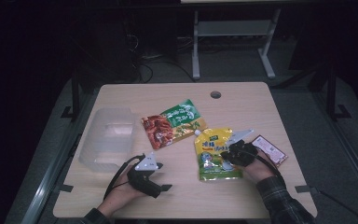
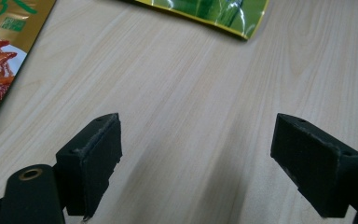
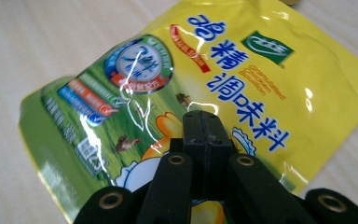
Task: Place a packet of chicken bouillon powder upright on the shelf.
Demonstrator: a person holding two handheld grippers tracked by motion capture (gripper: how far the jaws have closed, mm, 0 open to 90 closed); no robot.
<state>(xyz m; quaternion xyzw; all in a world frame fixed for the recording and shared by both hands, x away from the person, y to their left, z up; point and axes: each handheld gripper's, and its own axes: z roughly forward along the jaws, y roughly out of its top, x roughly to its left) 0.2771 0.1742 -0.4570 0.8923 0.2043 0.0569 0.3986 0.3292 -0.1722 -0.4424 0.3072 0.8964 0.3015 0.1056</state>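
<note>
A yellow spouted seasoning pouch (image 1: 213,161) (image 3: 261,65) lies flat on the wooden table, right of centre. My right gripper (image 1: 227,157) (image 3: 201,122) hovers just over its lower middle, jaws pressed together with nothing visibly between them. My left gripper (image 1: 161,181) (image 2: 196,149) rests low near the table's front left, jaws wide apart over bare wood. A red and green snack pouch (image 1: 170,123) (image 2: 0,51) lies in the middle of the table, beyond the left gripper. The yellow pouch's green bottom corner (image 2: 214,11) shows ahead of the left jaws.
A clear plastic tub (image 1: 109,137) stands at the table's left side. A small red packet (image 1: 270,149) lies right of my right hand. A round cable hole (image 1: 216,94) sits near the far edge. Dark floor and a desk frame lie behind.
</note>
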